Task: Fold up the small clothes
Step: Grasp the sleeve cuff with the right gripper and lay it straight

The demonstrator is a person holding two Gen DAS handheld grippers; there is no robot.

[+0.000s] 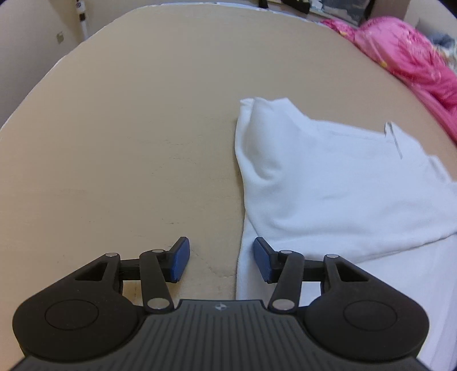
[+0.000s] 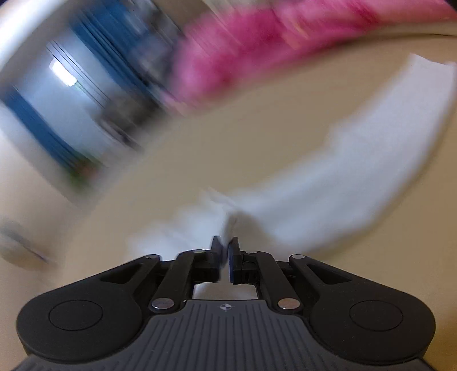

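Note:
A white garment (image 1: 328, 185) lies on the tan table (image 1: 128, 128), its left part folded over. My left gripper (image 1: 221, 258) is open and empty, low over the garment's left edge; its right finger is above the cloth, its left finger above bare table. In the right wrist view, which is blurred by motion, my right gripper (image 2: 226, 258) is shut on a bunched edge of the white garment (image 2: 342, 177), which trails up to the right.
A pink cloth pile (image 1: 405, 54) lies at the table's far right; it also shows in the right wrist view (image 2: 242, 51). A cardboard box (image 1: 397, 10) and dark items stand beyond it. The table's rounded edge runs along the left.

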